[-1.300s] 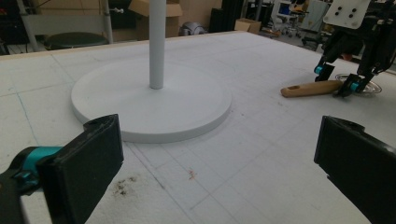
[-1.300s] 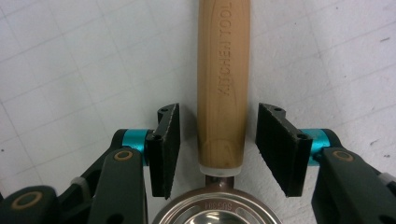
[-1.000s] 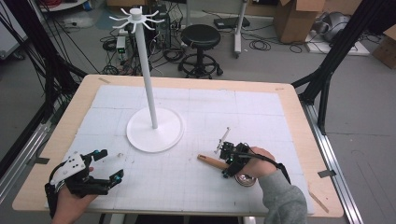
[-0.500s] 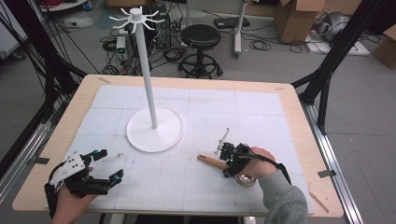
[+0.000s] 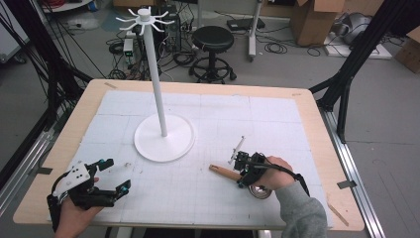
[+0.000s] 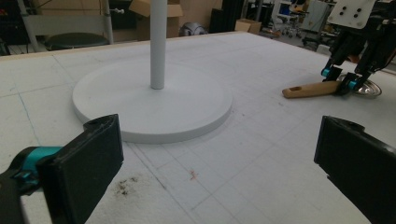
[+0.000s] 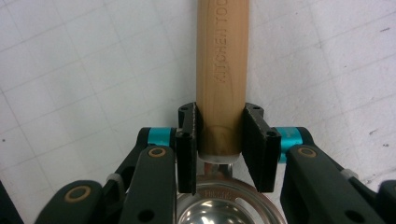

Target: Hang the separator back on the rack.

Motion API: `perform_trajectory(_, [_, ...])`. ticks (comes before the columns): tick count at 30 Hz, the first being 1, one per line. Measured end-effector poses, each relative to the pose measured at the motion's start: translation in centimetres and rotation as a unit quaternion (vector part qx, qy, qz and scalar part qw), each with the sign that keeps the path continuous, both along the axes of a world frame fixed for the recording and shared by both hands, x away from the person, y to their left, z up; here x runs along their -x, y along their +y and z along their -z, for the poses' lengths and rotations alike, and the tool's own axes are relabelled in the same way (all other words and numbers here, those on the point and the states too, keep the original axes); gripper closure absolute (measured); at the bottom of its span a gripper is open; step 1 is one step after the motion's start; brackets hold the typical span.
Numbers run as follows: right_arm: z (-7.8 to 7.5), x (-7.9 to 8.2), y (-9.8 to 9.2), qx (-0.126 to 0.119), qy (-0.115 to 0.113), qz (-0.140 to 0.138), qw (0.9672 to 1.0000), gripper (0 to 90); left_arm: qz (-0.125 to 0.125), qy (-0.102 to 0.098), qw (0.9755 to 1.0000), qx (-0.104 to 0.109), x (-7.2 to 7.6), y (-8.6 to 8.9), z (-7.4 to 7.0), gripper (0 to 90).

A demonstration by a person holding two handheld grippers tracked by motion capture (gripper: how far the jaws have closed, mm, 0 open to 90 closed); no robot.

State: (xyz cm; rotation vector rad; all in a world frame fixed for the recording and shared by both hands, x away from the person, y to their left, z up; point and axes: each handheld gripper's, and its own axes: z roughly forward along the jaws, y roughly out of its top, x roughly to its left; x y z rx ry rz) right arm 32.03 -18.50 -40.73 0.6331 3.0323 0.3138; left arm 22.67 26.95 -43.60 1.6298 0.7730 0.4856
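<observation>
Right tongs [image 5: 241,170] are down on the desk [image 5: 307,116], near its front right, and their jaws have just been closing around the wooden handle [image 7: 220,70] of a ladle [image 5: 225,173]. From the right gripper view the two black pads [image 7: 187,140] sit tight against both sides of the handle, right at the end where the wood meets the metal neck, so the grip is on. The handle runs straight away from the tongs, lettering on it facing up. Just beneath the jaws gleams the steel bowl [image 7: 224,207] of the ladle.

From above, the ladle lies flat on the white mat [image 5: 277,114], handle pointing left toward the middle of the desk, bowl [image 5: 261,191] toward the front edge beside the person's right hand [image 5: 275,173]. It is well apart from the white stand [image 5: 164,136], whose round base rests on the mat left of centre with a tall pole rising to a crown of hooks [image 5: 144,19].

Left tongs [image 5: 113,175] hover at the front left corner, held in the left hand [image 5: 74,214]. Their jaws gape wide with nothing between them. Looking along them, there is the stand's base [image 6: 154,100] dead ahead and, farther off to the right, the ladle [image 6: 310,89] with the other tongs [image 6: 340,79] clamped on it.
</observation>
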Motion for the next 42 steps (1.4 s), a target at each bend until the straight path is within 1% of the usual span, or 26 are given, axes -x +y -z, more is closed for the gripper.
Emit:
perform_trajectory(6, [-0.2,0.0,-0.1,-0.002,0.001,-0.007,1.0,69.2,0.002,0.0,1.0,-0.001,-0.1,0.0,0.0,1.8])
perform_trajectory(7, [-0.2,0.0,-0.2,-0.009,-0.002,-0.004,0.9999,69.2,0.002,0.001,1.0,-0.002,-0.1,0.0,0.0,1.8])
perform_trajectory(8, [-0.2,0.0,-0.3,-0.011,-0.002,-0.003,0.9999,69.2,0.002,0.0,1.0,-0.002,-0.1,0.0,0.0,1.8])
perform_trajectory(10, [-0.3,0.0,-0.4,-0.018,-0.004,-0.006,0.9998,69.2,0.002,0.0,1.0,-0.001,-0.1,-0.1,0.0,1.8])
perform_trajectory(17, [-0.9,0.1,-0.9,-0.035,-0.012,-0.001,0.9993,69.2,0.005,0.0,1.0,-0.002,-0.2,-0.2,0.0,1.8])
perform_trajectory(22, [-1.3,0.1,-1.3,-0.046,-0.023,0.003,0.9987,69.3,0.005,0.0,1.0,-0.002,-0.3,-0.3,0.0,1.8])
perform_trajectory(26, [-1.7,0.2,-1.6,-0.058,-0.034,0.004,0.9977,69.3,0.005,0.001,1.0,-0.001,-0.4,-0.3,0.0,1.8])
perform_trajectory(27, [-1.8,0.2,-1.7,-0.065,-0.035,0.005,0.9972,69.3,0.006,0.001,1.0,-0.002,-0.4,-0.4,0.0,1.8])
perform_trajectory(31, [-2.2,0.2,-2.1,-0.071,-0.042,0.009,0.9965,69.3,0.005,0.002,1.0,-0.001,-0.4,-0.4,0.0,1.8])
perform_trajectory(36, [-2.7,0.2,-2.5,-0.088,-0.049,0.014,0.9949,69.3,0.006,0.001,1.0,-0.001,-0.5,-0.4,0.0,1.8])
perform_trajectory(40, [-3.2,0.3,-2.8,-0.109,-0.056,0.017,0.9923,69.3,0.006,0.001,1.0,0.0,-0.5,-0.4,0.0,1.8])
perform_trajectory(41, [-3.3,0.3,-2.8,-0.113,-0.054,0.016,0.992,69.3,0.006,0.001,1.0,0.0,-0.5,-0.4,0.0,1.8])
perform_trajectory(42, [-3.5,0.4,-2.9,-0.118,-0.059,0.015,0.9911,69.3,0.006,0.001,1.0,0.0,-0.5,-0.4,0.0,1.8])
